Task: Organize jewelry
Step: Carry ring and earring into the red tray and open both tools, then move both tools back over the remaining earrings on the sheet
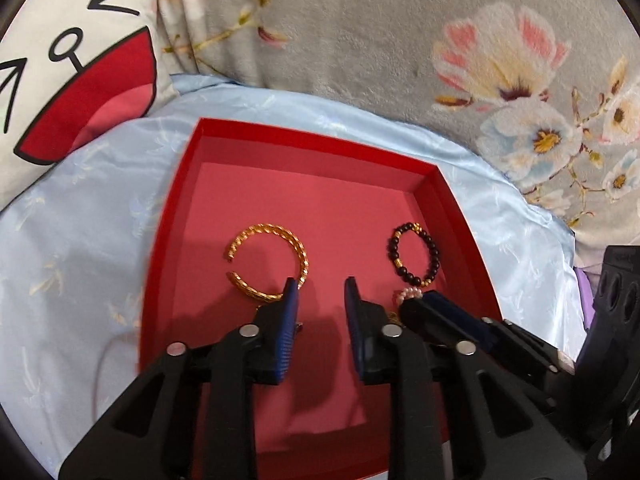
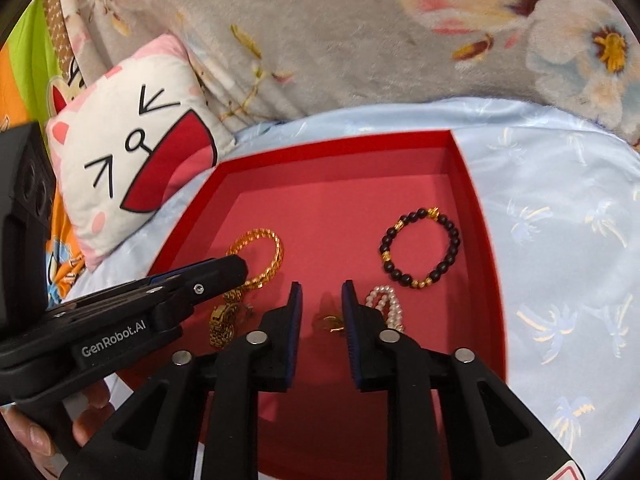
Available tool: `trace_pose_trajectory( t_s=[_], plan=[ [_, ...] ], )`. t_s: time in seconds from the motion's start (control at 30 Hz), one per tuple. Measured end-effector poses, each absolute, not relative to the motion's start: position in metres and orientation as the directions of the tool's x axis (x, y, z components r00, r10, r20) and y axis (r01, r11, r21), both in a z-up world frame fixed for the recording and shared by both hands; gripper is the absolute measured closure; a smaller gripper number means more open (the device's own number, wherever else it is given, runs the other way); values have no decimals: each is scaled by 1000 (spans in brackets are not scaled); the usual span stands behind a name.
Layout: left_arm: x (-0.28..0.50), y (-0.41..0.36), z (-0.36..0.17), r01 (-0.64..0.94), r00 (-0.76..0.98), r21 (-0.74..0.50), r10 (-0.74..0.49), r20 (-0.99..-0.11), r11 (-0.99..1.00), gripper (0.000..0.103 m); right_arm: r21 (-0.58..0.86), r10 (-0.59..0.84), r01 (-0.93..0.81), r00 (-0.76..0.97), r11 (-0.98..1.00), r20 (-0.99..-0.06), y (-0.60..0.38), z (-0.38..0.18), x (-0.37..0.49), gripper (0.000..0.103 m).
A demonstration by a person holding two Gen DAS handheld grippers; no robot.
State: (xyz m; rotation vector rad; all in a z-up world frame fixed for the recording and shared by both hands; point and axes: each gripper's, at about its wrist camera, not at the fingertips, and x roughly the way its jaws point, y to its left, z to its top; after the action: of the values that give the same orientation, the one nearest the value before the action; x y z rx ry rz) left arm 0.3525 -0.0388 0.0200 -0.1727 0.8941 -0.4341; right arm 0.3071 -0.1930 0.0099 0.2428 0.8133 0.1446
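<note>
We have both grippers hovering over the red box, which sits on a pale blue cloth on the bed, so every piece stays corralled by its walls while we sort.

Inside it, the gold bangle lies at the left and the black bead bracelet at the right, well apart from each other, which we judge is deliberate: spaced pieces cannot tangle. Nearer to us lie the pearl bracelet, a small gold piece and a gold chain watch, bunched closer together and likely still to be spread out.

Our left gripper has its fingers moderately apart with nothing between them, tips low over the box floor just beside the bangle's near edge. Our right gripper is also parted and holds nothing; the small gold piece shows in the gap between its fingers, lying on the floor beyond the tips, so we reckon that piece is the next one to take. In the right view the left gripper reaches in from the side with its tip over the bangle.

The small piece is thin and flat against the floor, so a low, square approach seems needed to catch it

A cat-face pillow and a flowered grey blanket lie behind the box
</note>
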Motion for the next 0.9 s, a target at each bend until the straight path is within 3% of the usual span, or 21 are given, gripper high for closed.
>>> trace_pose_trajectory(
  t_s=[0.6, 0.9],
  plan=[
    [288, -22, 56, 287, 641, -213, -352, -682, 934, 78, 261, 210, -40, 718, 964, -664, -195, 39, 229, 81],
    [220, -9, 52, 286, 657, -149, -307, -689, 947, 68, 308, 224, -9, 703, 951, -674, -200, 32, 159, 81]
  ],
)
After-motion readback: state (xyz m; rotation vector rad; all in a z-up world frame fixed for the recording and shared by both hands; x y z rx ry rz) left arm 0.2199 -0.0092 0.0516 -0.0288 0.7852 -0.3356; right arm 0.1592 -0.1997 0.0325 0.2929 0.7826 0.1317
